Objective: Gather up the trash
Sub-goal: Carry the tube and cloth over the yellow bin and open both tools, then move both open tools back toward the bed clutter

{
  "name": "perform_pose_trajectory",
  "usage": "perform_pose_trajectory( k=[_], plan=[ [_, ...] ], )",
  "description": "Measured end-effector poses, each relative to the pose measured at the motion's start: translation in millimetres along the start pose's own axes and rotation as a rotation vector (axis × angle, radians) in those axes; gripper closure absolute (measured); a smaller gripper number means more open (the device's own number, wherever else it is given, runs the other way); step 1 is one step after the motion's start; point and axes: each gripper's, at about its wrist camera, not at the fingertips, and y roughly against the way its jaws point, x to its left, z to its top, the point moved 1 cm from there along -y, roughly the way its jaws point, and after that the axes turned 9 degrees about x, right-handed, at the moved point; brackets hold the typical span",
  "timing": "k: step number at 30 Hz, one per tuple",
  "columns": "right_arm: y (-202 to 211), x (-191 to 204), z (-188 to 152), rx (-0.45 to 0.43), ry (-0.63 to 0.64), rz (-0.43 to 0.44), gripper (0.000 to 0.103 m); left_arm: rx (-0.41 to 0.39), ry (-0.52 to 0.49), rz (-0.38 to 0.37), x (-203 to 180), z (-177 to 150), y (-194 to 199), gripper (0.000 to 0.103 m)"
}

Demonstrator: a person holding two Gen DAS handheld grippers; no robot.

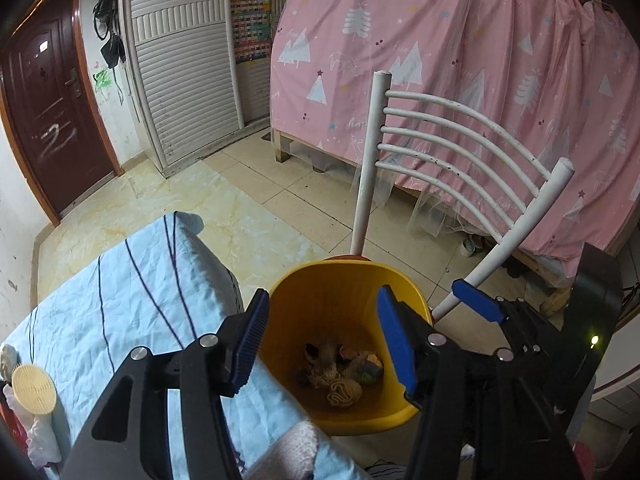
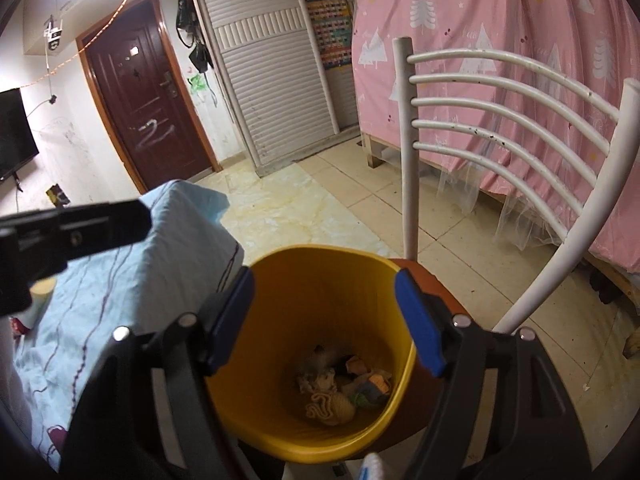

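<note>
Both sets of fingers wide and empty, left gripper [image 1: 320,336] and right gripper [image 2: 326,318] poised directly above the yellow bin [image 2: 320,280], crumpled trash [image 2: 340,384] straight below on its bottom.

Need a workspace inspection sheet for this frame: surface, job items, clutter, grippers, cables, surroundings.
Surface: table under a light blue striped cloth, wrinkled.
Job's things: yellow bin on the seat of a white chair beside the table; crumpled trash at its bottom.
Clutter: round cream brush on the cloth's near left; other items there too cut off to name.
Grippers: left gripper open above the bin, nothing between its jaws; right gripper open above the bin, empty.
Cables: wire hanging on the wall near the screen.
Surroundings: dark red door, white shutter cabinet, pink curtain, tiled floor.
</note>
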Motion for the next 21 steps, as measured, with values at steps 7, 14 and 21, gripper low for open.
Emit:
perform_pose_trajectory(
  k=[7,14,21],
  plan=[
    [18.4,17.1,2.2,-0.026,0.021,0.003,0.032,-0.037,0.029,-0.005,16.2,-13.2,29.1,0.055],
    [33.6,49.0,5.2,-0.046,0.072,0.024,0.031,-0.083,0.077,0.006,44.2,-31.0,63.1,0.053],
    [48.7,91.5,4.6,-0.060,0.142,0.044,0.031,-0.128,0.131,0.013,79.4,-53.3,95.1,0.051]
  ],
)
